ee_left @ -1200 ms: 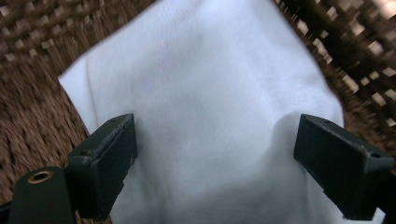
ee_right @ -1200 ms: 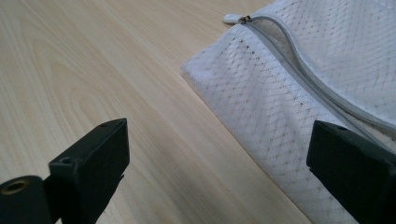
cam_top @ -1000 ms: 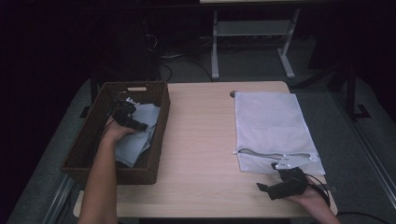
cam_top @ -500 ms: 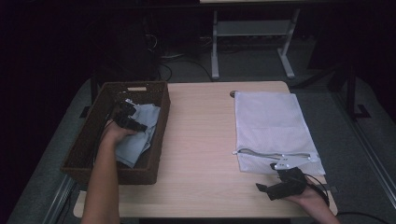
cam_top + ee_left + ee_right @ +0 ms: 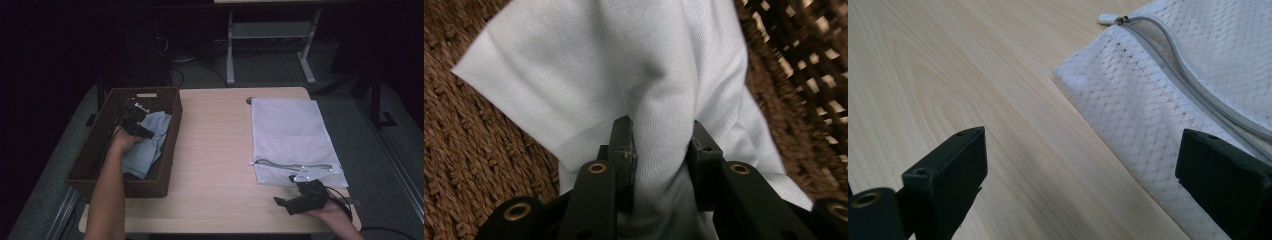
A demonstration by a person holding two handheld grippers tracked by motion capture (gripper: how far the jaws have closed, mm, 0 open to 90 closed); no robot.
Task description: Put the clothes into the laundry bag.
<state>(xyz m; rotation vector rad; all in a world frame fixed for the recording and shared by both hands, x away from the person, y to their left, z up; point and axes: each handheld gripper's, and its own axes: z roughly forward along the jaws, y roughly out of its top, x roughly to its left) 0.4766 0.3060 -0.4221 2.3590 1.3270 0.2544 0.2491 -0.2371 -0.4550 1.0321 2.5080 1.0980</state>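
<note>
In the basket [image 5: 95,155] at the left of the table [image 5: 215,150], my left gripper [image 5: 659,150] has just been closing, and its jaws now pinch a raised fold of the pale cloth [image 5: 624,75]; in the left gripper view the fabric bulges up between the two black pads, so I judge the hold real but thick. The cloth lies in the basket's middle, against its right wall. My right gripper [image 5: 300,202] waits at the near right edge of the table, jaws wide apart and holding nothing, just in front of the near left corner of the mesh bag [image 5: 1168,90], whose zip [image 5: 1168,55] stands partly open.

To do this step well I would finish the squeeze before lifting, so the fold cannot slide out. Then I would raise straight up, slowly, until the trailing hem clears the wicker rim, since the rough weave may snag it. Only then carry it right toward the bag, where the other jaws could lift the zip's lip.
</note>
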